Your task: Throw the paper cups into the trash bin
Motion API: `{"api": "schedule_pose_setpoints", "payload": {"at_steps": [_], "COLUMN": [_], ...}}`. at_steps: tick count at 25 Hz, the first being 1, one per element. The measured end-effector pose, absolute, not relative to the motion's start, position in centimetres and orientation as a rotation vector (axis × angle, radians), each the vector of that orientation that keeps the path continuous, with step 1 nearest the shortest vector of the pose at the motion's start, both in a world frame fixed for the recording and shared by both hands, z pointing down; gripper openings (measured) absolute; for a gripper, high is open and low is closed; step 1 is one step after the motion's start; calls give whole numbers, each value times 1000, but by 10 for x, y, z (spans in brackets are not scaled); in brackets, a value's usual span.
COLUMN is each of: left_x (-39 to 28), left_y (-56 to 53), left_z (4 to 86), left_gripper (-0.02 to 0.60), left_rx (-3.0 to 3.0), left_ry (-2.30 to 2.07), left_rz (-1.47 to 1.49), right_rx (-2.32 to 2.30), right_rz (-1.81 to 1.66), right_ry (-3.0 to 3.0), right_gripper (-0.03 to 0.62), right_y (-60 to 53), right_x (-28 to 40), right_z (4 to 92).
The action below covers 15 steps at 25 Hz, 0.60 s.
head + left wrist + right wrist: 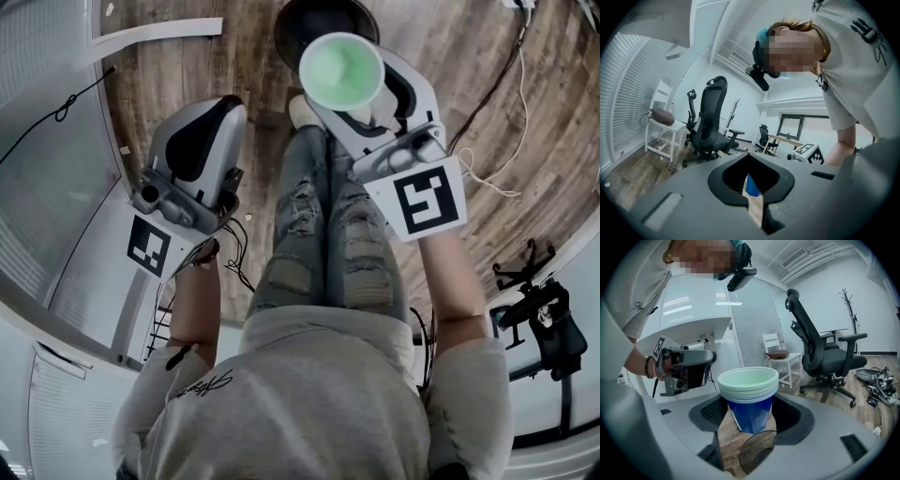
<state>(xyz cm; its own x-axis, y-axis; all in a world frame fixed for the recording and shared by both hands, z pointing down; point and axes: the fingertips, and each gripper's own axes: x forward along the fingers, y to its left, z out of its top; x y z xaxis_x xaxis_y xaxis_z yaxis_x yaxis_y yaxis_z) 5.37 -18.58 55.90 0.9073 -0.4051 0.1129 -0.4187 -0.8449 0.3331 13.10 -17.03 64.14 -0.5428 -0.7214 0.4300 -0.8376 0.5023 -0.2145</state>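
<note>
A stack of paper cups (341, 67), blue outside and pale green inside, stands upright in my right gripper (361, 99), which is shut on its blue wall (749, 401). The stack hangs above a dark round trash bin (292, 21) on the wooden floor. In the right gripper view the bin's rim (757, 450) shows below the cups, between the jaws of my right gripper (750, 422). My left gripper (202, 142) is held lower left of the cups, shut with nothing in it. Only a narrow slit (751, 187) remains between its jaws, showing floor and a blue patch.
The person's legs in torn jeans (328, 234) stand just short of the bin. A white counter (56, 187) runs along the left. Loose cables (487, 178) lie on the floor at right. A black office chair (820, 352) and a white stool (783, 359) stand further off.
</note>
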Motion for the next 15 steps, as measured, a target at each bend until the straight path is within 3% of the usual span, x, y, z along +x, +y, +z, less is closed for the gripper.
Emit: {"api": "schedule_pose_setpoints", "payload": {"at_steps": [15], "left_x": [39], "left_y": [-176], "left_z": [586], "left_gripper": [5], "left_rx": [2670], "left_ry": [-620], "left_rz": [62], "right_rx": [1298], "right_rz": [715], "right_ry": [-2421], "right_gripper": [299], "right_y": [-172], "right_x": [120], "right_z": [716]}}
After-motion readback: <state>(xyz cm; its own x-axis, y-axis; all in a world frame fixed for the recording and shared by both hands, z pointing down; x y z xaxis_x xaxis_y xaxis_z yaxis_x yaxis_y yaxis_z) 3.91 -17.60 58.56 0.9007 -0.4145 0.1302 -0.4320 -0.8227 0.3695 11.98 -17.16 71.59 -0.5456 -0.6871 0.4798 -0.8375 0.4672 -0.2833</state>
